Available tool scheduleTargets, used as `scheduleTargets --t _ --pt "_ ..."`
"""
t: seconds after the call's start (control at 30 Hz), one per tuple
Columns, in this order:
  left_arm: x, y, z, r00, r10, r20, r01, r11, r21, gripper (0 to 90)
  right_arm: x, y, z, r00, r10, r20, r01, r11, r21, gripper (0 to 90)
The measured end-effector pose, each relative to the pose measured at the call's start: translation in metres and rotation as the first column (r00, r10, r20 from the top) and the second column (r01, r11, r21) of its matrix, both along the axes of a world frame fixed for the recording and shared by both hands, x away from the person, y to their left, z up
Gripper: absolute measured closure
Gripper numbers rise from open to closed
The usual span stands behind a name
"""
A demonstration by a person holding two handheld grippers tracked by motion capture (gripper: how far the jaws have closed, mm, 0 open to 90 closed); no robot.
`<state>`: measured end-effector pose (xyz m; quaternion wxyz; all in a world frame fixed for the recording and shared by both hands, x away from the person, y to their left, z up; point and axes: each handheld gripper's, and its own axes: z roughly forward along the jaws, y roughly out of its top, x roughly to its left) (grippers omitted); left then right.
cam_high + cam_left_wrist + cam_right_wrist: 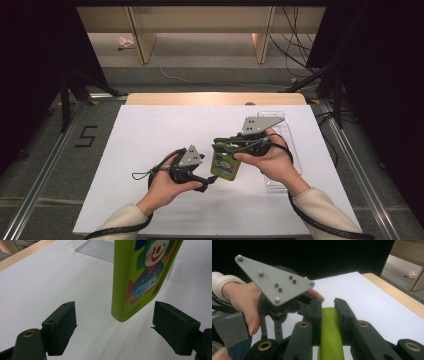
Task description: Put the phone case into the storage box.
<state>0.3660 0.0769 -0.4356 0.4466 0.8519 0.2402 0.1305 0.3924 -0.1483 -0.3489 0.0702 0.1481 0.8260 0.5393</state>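
White table (150, 150): right tool (220, 146) clamps green case (225, 166); left tool (206, 183) gapes beside it.

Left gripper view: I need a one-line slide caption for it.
Open left gripper approaches the lower end of an upright green clown-print case above the white table.

White table (150, 150), grey floor (210, 75)

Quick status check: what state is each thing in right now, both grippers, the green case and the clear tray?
Right gripper: shut on the green clown case.
Green clown case: held above the table, hanging down.
Left gripper: open, fingers either side of the case's lower end, not touching.
Clear tray: flat on the table.
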Motion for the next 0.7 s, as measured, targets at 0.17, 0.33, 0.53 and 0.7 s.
scheduleTargets --t 0.17,0.33,0.53,0.7 --pt "0.0010 -0.0015 -0.0027 0.9999 -0.015 -0.008 0.015 0.9999 -0.003 21.6 -0.0021 0.0030 0.0009 0.9998 0.019 -0.006 -0.019 0.9998 0.004 77.6" --pt "0.0009 -0.0024 -0.0029 0.9990 -0.042 -0.014 0.042 0.9989 -0.022 27.7 -0.0033 0.0042 0.0019 0.9996 0.028 -0.008 -0.027 0.9996 0.008 77.6" --pt "0.0002 -0.0043 -0.0031 0.9961 -0.086 -0.020 0.086 0.9961 -0.023 39.1 -0.0035 0.0038 0.0026 0.9993 0.035 -0.013 -0.035 0.9993 0.014 77.6" --pt "0.0001 -0.0048 -0.0033 0.9942 -0.104 -0.025 0.103 0.9943 -0.025 46.1 -0.0034 0.0037 0.0026 0.9991 0.038 -0.018 -0.038 0.9991 0.021 77.7"
